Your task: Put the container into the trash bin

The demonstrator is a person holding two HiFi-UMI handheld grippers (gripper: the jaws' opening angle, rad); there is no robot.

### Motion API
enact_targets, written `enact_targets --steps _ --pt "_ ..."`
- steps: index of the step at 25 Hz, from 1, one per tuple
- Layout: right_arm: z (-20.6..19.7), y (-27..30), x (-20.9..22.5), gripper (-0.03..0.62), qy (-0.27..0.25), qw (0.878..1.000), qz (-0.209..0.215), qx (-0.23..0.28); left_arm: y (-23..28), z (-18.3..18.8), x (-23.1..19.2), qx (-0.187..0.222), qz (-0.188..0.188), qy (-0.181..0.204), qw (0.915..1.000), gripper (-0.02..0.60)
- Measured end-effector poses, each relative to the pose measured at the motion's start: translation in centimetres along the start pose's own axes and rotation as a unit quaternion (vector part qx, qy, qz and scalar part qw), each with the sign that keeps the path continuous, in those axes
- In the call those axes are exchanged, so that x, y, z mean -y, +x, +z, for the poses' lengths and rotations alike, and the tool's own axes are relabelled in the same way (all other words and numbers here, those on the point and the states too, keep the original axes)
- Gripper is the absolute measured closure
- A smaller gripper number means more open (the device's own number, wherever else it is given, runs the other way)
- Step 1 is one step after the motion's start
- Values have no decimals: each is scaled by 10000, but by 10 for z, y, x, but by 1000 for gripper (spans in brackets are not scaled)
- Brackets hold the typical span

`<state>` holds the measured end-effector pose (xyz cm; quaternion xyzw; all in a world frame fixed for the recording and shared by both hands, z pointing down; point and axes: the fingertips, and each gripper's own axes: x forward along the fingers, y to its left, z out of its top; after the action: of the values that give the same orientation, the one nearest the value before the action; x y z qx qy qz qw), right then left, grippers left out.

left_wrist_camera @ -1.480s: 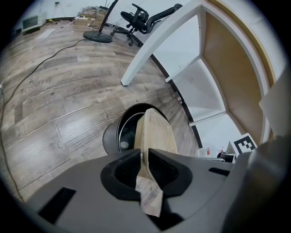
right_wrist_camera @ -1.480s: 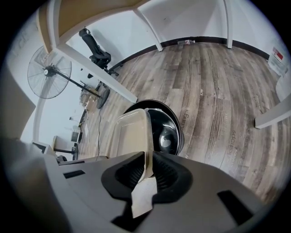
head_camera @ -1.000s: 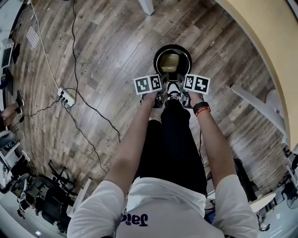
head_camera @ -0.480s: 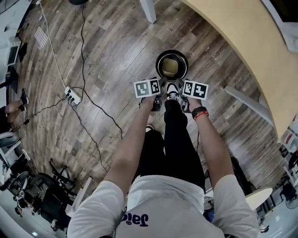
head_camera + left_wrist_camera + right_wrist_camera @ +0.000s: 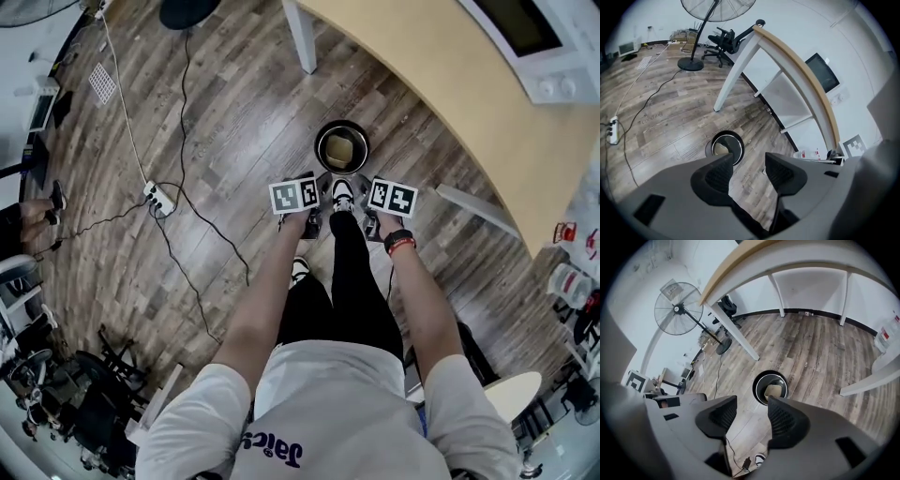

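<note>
- Left gripper and right gripper are held wide open, nothing gripped.
- Tan container is seen inside the bin, just past both.
- Shirt print is read as roughly "Jaics".

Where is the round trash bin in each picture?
Head view: trash bin upper middle, on the floor.
Left gripper view: trash bin lower middle, just above the left jaw.
Right gripper view: trash bin middle, just above the jaws.
Shared landmark: the white table leg behind it.
</note>
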<state>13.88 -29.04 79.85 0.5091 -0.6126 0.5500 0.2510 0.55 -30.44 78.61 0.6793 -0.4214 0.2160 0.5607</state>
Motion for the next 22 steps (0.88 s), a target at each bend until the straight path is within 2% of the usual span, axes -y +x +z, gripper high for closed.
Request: enact_targets --steps 6,13,17,22 --pt "1 -92 -37 378 -178 9994 -24 284 -86 4 51 198 -54 270 9994 357" --pt "3 -173 -74 391 -463 9946 9 930 -158 5 101 538 -190 762 9955 357" --pt "0 -218 -95 390 -523 9893 106 1356 -200 -4 120 830 -340 928 9916 359" --pt "-6 -267 -127 390 -861 9793 288 1811 -263 -3 132 1370 -318 1133 9836 359"
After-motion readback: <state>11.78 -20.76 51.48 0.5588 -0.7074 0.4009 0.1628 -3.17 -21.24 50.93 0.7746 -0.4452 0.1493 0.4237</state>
